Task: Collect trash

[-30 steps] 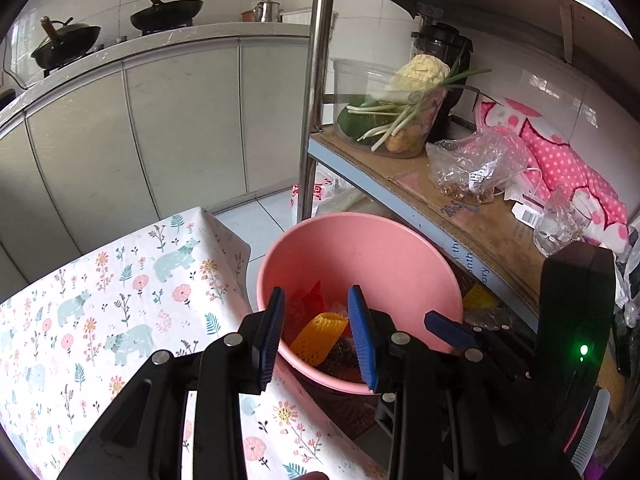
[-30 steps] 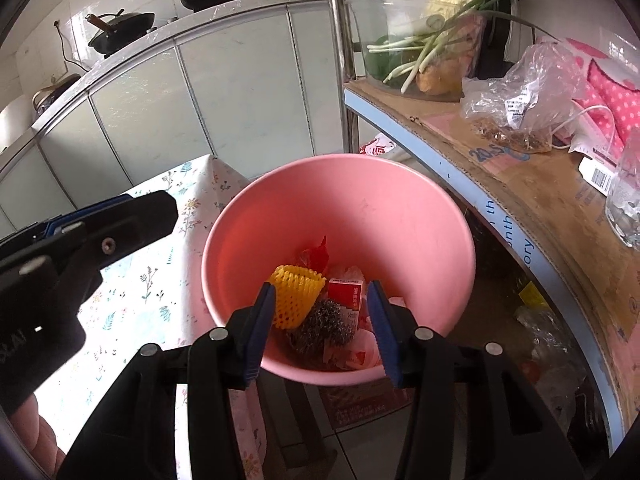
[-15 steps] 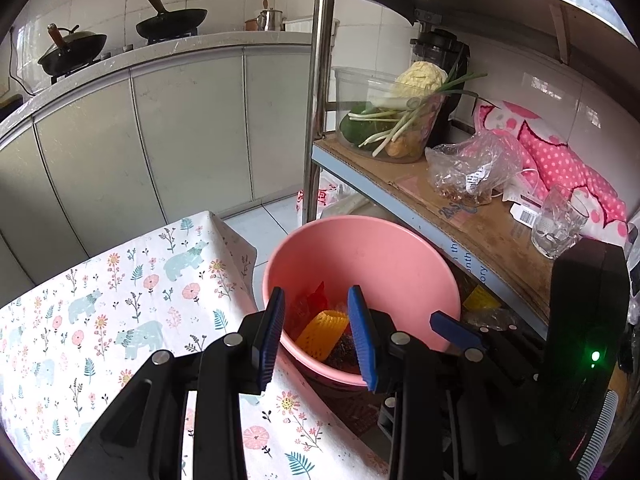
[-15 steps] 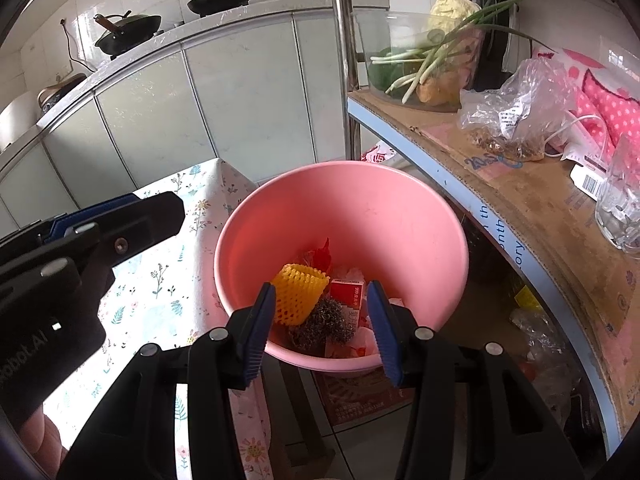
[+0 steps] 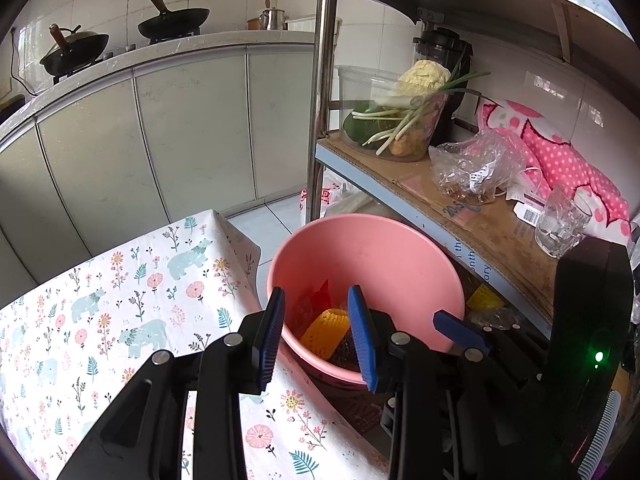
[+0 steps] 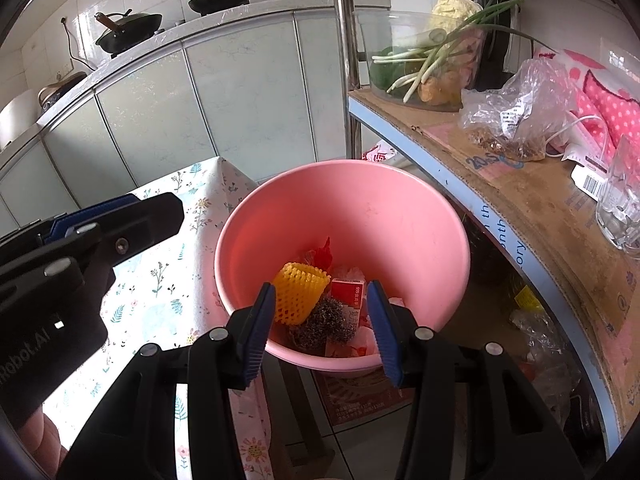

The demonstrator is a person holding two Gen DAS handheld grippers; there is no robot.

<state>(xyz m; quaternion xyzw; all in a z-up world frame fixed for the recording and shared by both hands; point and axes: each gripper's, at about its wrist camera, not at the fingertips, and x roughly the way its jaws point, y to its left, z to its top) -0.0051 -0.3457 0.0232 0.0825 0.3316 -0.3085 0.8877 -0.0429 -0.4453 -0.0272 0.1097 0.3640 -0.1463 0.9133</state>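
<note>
A pink bin (image 5: 376, 248) (image 6: 360, 208) stands beside the table, below the shelf. Inside lie a yellow foam net (image 6: 300, 292) (image 5: 326, 328), a steel-wool scrubber (image 6: 330, 320), a red-and-white carton (image 6: 349, 292) and a red wrapper (image 6: 322, 256). My left gripper (image 5: 318, 336) is open and empty, above the table edge at the bin's near rim. My right gripper (image 6: 322, 330) is open and empty, above the bin's near rim. The left gripper shows in the right wrist view (image 6: 100, 228).
A floral tablecloth (image 5: 120, 304) covers the table left of the bin. A metal shelf (image 5: 460, 208) on the right carries a vegetable container (image 5: 396, 120), a plastic bag (image 5: 476, 168), a glass mug (image 5: 560, 224) and pink cloth. Cabinets and woks stand behind.
Both grippers have pulled back and up from the bin, which looks smaller and lower now. Both stayed open and empty.
</note>
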